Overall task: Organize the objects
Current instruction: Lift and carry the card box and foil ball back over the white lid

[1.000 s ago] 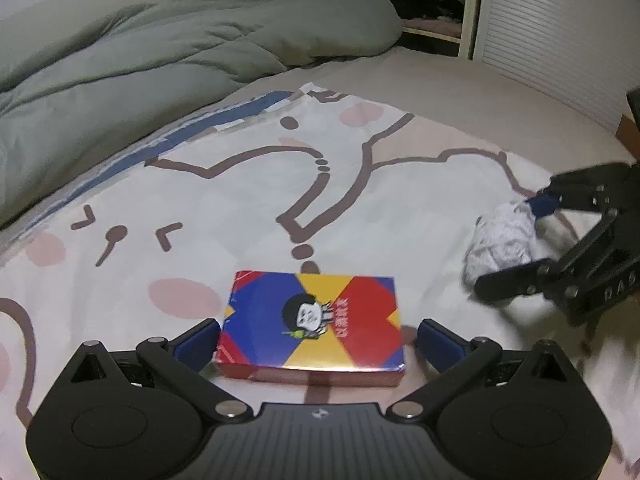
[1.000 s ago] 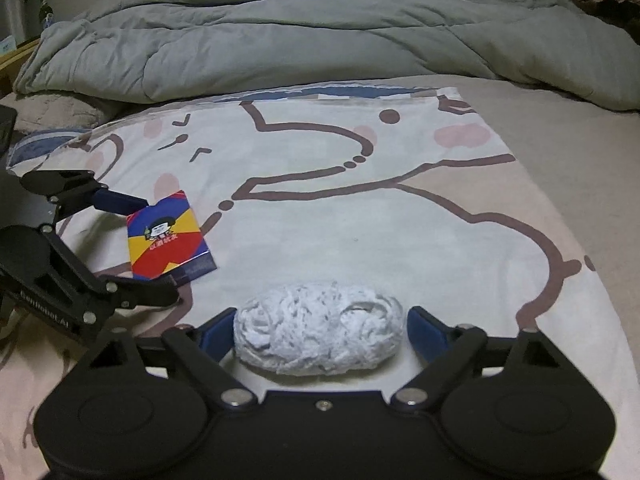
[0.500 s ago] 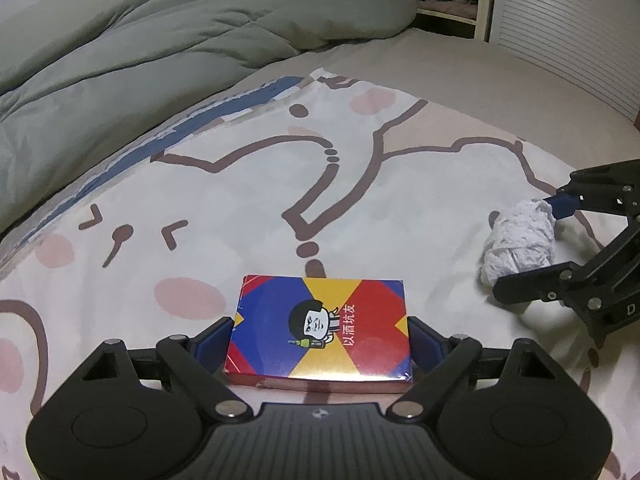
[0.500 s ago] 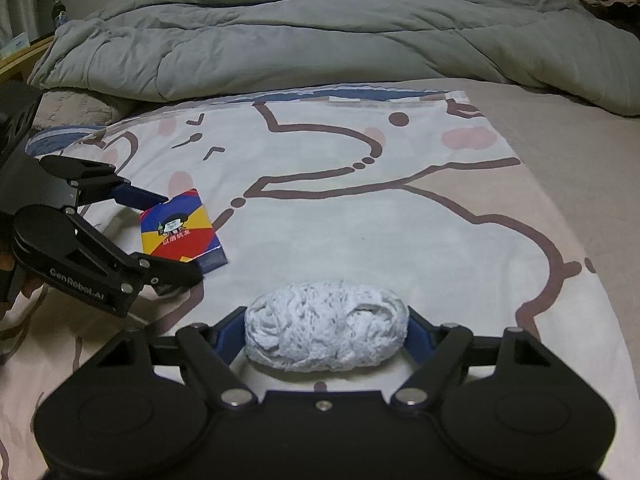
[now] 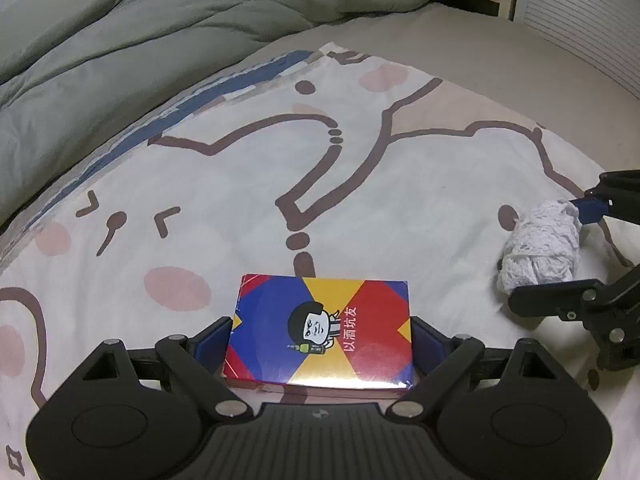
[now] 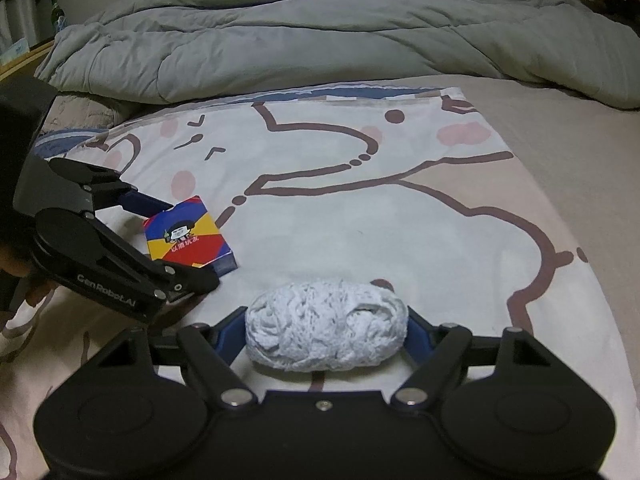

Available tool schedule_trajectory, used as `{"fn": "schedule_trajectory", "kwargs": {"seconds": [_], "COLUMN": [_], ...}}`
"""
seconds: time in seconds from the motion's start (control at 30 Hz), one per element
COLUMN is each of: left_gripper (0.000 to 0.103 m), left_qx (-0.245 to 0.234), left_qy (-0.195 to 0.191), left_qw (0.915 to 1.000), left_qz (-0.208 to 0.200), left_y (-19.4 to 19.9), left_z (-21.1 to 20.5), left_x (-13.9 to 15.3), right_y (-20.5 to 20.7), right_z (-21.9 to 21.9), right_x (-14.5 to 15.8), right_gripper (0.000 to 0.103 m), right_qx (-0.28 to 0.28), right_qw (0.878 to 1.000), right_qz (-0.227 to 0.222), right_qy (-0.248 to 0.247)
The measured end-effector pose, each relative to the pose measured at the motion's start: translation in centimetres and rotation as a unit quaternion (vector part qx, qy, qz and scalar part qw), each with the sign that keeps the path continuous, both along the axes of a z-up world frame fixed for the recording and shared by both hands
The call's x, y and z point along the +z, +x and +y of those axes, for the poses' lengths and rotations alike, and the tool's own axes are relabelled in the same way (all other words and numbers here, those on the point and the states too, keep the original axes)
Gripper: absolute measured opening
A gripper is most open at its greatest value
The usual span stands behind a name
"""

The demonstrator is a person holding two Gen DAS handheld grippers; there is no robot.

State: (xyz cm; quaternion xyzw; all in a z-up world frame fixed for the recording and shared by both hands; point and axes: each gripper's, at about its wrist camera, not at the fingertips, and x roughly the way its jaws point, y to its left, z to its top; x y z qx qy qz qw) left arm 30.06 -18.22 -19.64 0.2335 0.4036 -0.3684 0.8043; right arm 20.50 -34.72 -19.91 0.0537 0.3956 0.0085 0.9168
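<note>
A flat card box [image 5: 320, 316] in blue, yellow and red with a cartoon face lies on the printed sheet. My left gripper [image 5: 320, 332] is shut on it, with a blue pad against each short side. The box [image 6: 188, 236] and the left gripper [image 6: 184, 242] also show in the right wrist view, at the left. A crumpled white paper wad [image 6: 326, 328] sits between the pads of my right gripper [image 6: 326, 320], which press on both its ends. In the left wrist view the wad [image 5: 540, 248] and the right gripper [image 5: 554, 254] are at the right edge.
A cream bed sheet [image 5: 240, 184] with brown cartoon outlines covers the bed. A rumpled grey duvet [image 6: 320, 36] is heaped along the far side. A white slatted panel [image 5: 580, 20] stands beyond the bed at the right. Part of a hand [image 6: 12, 264] holds the left gripper.
Both grippers' jaws have narrowed: gaps beside the box and the wad have gone, and the pads now touch them. The left gripper has also edged forward over the box.
</note>
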Motion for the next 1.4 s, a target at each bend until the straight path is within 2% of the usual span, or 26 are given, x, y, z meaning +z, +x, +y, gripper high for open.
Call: {"fn": "schedule_trajectory", "kwargs": {"seconds": [0.1,0.27,0.53,0.77,1.07,1.4], "left_gripper": [0.09,0.089,0.09,0.09,0.09,0.09], "left_qx": [0.006,0.022,0.071,0.11,0.16,0.203], "left_qy": [-0.004,-0.037,-0.074,-0.088,-0.111,-0.109], "left_qw": [1.0,0.999,0.9944,0.9893,0.9788,0.9683], "left_qz": [0.003,-0.014,-0.022,-0.038,-0.064,-0.096], "left_y": [-0.1,-1.4,-3.1,-4.7,-7.4,-10.2], "left_z": [0.1,1.3,3.4,4.9,7.8,13.1], "left_x": [0.1,0.4,2.3,5.2,8.9,13.0], "right_y": [-0.1,-0.2,-0.8,-1.5,-2.3,-3.3], "right_z": [0.0,-0.2,-0.2,0.6,2.1,5.2], "right_x": [-0.1,0.2,1.3,3.4,6.2,11.1], "right_gripper": [0.079,0.079,0.079,0.079,0.079,0.079], "right_qx": [-0.001,-0.003,-0.011,-0.007,0.005,0.028], "right_qw": [1.0,1.0,1.0,0.999,0.999,0.997], "right_qz": [-0.001,-0.006,-0.018,-0.04,-0.053,-0.072], "right_qy": [0.004,0.006,0.007,0.001,0.0,-0.007]}}
